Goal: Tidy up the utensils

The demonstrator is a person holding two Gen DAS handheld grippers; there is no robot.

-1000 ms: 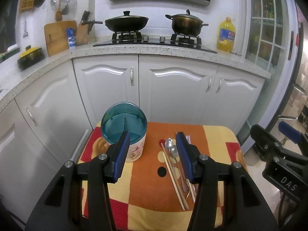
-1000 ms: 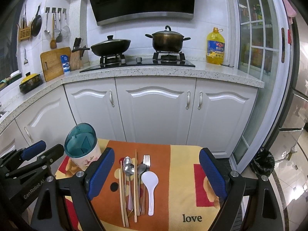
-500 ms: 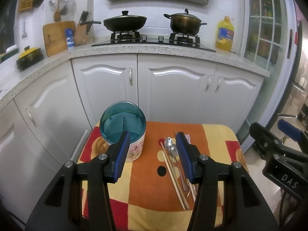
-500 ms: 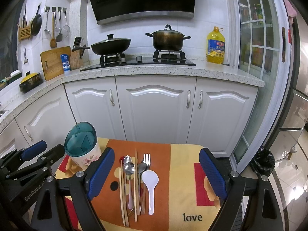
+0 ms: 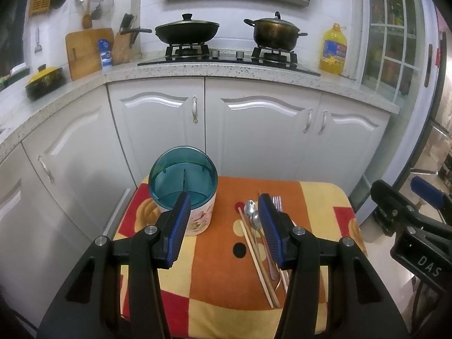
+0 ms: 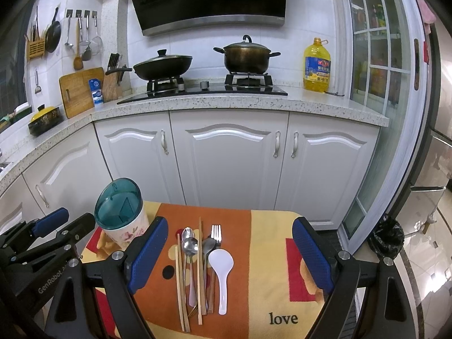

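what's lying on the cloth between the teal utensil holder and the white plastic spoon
In the right wrist view: chopsticks, two metal spoons and a fork lie between the utensil holder and the white spoon.

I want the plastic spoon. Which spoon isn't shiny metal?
The white spoon, at the right end of the row beside the fork. It is matte white with a wide bowl; the other spoons are shiny metal.

Shiny metal spoons (image 6: 189, 245), wooden chopsticks (image 6: 179, 276) — soft cloth (image 6: 262, 254).

Bare cloth (image 6: 268, 254) right of utensils (image 6: 197, 265); holder (image 6: 121, 220) blocks far left; left tongs (image 6: 63, 220) beside it.
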